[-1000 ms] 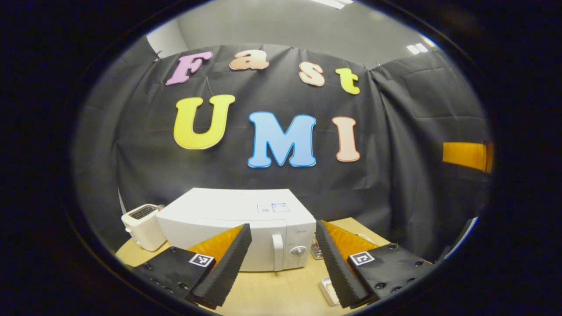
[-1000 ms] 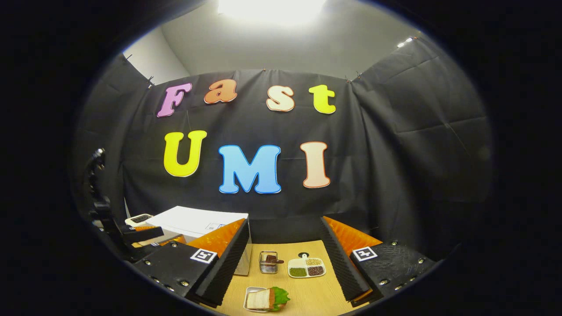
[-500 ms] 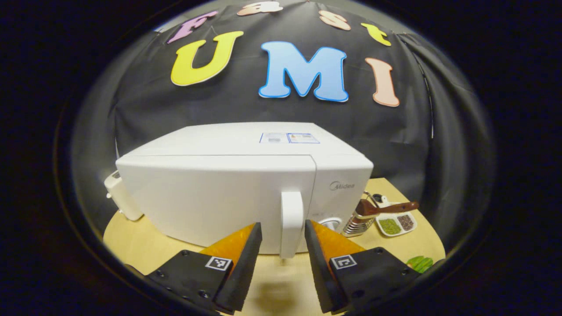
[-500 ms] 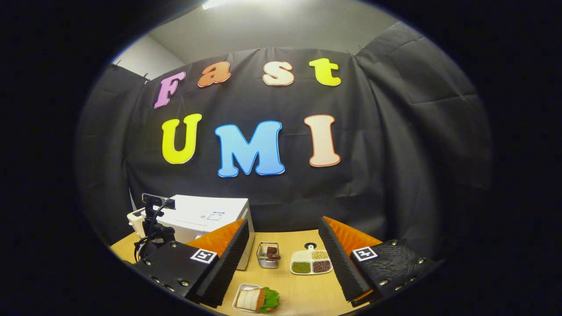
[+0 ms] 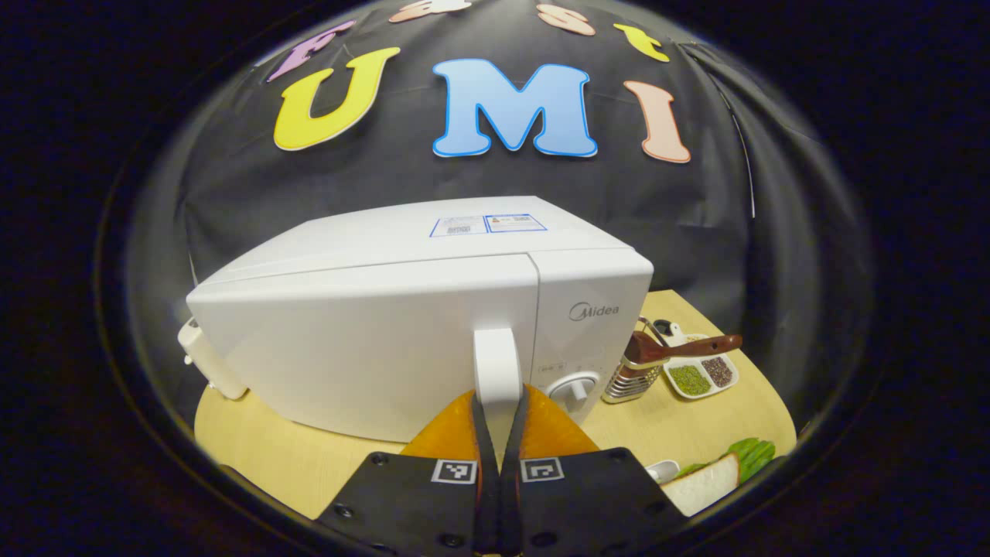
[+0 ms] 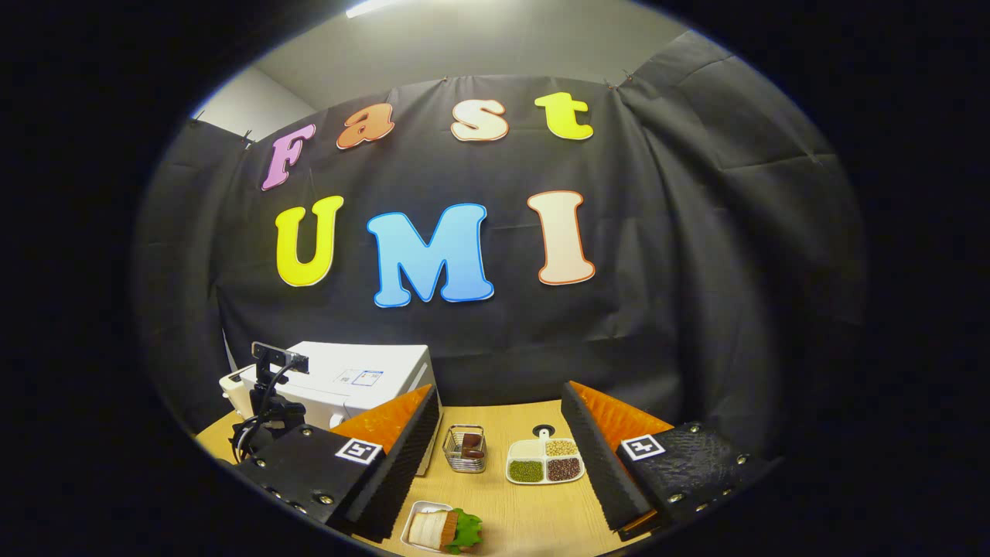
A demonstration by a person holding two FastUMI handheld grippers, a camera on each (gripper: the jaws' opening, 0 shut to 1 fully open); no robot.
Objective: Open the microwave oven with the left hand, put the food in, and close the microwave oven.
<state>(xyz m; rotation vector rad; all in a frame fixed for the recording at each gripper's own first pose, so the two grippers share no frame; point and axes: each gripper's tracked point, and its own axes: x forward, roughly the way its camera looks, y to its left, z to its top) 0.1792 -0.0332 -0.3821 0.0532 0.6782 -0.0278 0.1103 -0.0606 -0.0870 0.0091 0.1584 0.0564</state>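
In the left gripper view a white microwave oven (image 5: 387, 325) stands on the wooden table with its door closed. My left gripper (image 5: 499, 422) is shut on the door's vertical white handle (image 5: 497, 363), one finger pressing each side. In the right gripper view the microwave oven (image 6: 348, 379) sits at the left, partly behind the left gripper's camera mount (image 6: 271, 387). My right gripper (image 6: 499, 456) stands open above the table. A sandwich with green lettuce (image 6: 441, 530) lies on a small white dish just below and left of it; the sandwich (image 5: 711, 480) also shows in the left gripper view.
A wire basket (image 6: 465, 449) with a brown item and a white divided dish of grains (image 6: 545, 462) sit beyond the right gripper. A white toaster (image 5: 203, 360) stands left of the microwave. The black cloth wall is close behind.
My left gripper moved in and shut on the door handle, where before its fingers stood apart on either side. The right gripper stayed open, drifting slightly.
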